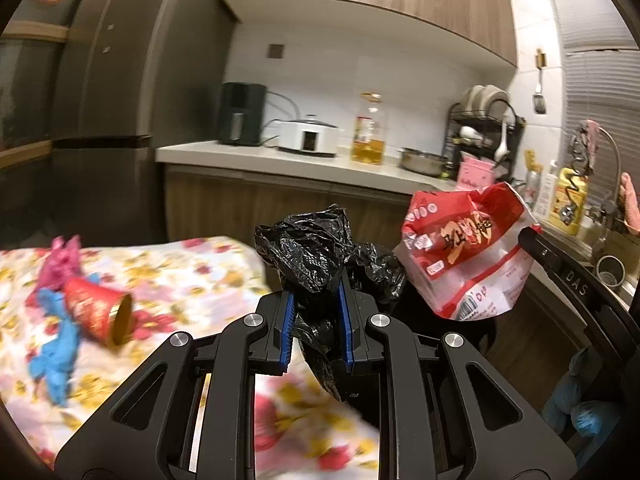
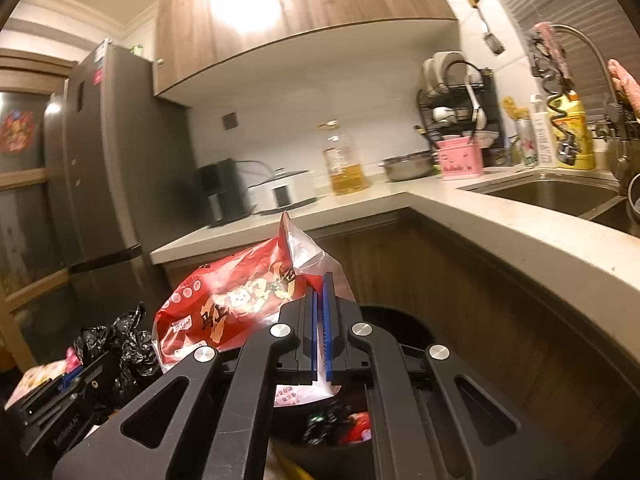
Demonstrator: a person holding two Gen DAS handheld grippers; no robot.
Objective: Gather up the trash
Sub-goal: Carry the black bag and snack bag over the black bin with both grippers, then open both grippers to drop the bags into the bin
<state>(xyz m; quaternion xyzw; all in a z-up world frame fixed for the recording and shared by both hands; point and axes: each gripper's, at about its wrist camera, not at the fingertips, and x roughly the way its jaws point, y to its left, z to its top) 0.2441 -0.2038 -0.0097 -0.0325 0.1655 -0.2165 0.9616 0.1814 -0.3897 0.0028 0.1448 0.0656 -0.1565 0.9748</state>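
Observation:
My left gripper [image 1: 316, 296] is shut on a crumpled black plastic bag [image 1: 316, 248], held above the edge of the floral table. The bag also shows in the right wrist view [image 2: 124, 344]. My right gripper [image 2: 321, 300] is shut on the edge of a red and white snack packet [image 2: 228, 300], which also shows in the left wrist view [image 1: 464, 248]. The packet hangs over a black bin [image 2: 404, 328] with trash inside [image 2: 344, 424]. A red paper cup [image 1: 100, 310], a blue glove [image 1: 58, 344] and a pink wrapper [image 1: 62, 260] lie on the floral tablecloth [image 1: 192, 272].
A kitchen counter [image 2: 460, 208] runs behind and to the right, with a sink [image 2: 548, 194], dish rack [image 2: 460, 108], oil bottle [image 1: 368, 132], cooker [image 1: 308, 136] and pot [image 1: 424, 160]. A grey fridge [image 1: 104, 80] stands at left. Wooden cupboards are below the counter.

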